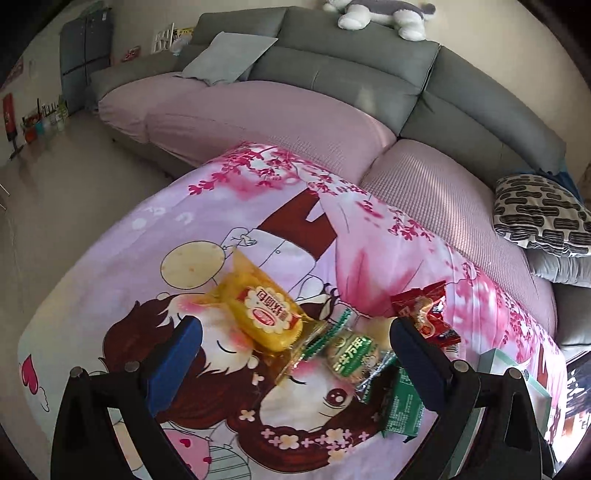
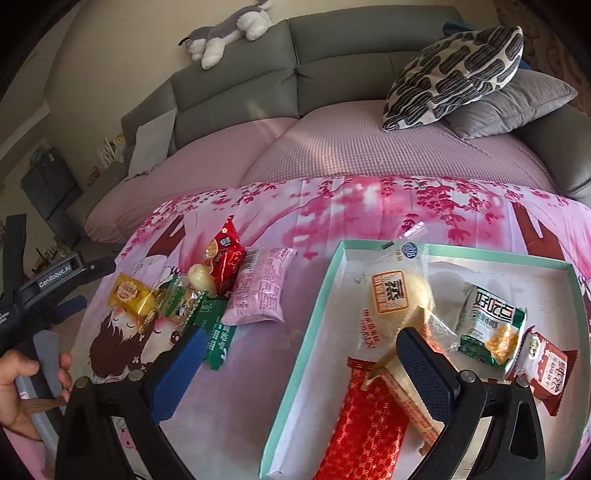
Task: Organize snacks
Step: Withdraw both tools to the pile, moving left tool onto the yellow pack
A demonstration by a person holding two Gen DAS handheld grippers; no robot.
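The snacks are sitting in two groups. Five are already lying inside the mint-edged box (image 2: 317, 295) at the right of the pink cartoon cloth (image 2: 258, 369): a clear-wrapped bun (image 2: 400, 291), a green-and-white cracker pack (image 2: 487, 325), a red-and-white wafer pack (image 2: 543, 373), a red patterned bar (image 2: 365, 417) and a long tan bar (image 2: 406, 391) leaning across it. Left of the box, still waiting on the cloth, are a yellow soft-bread pack (image 1: 264, 314), a green-labelled clear pack (image 1: 352, 354) touching its end, a flat dark green packet (image 1: 400, 406), a red pouch (image 1: 428, 314) and a pink packet (image 2: 260, 291), the last showing only in the right wrist view. A pale round item is peeking out beside the red pouch; whether it is a separate snack or part of a wrapper is hard to tell from here.

So the sorting looks roughly half done, with five or six pieces left to carry over.

The left gripper (image 1: 295, 350) is hovering over the loose cluster with its blue fingers spread wide and nothing between them, the yellow and green packs lying in the gap below. The right gripper (image 2: 306, 354) is also standing open and empty, one finger over the cloth and the other over the box interior, straddling the box's near wall. A hand (image 2: 26, 391) is gripping the left tool's handle at the frame edge. Behind the cloth, a grey sofa (image 1: 332, 74) is carrying a plush dog (image 1: 380, 14).
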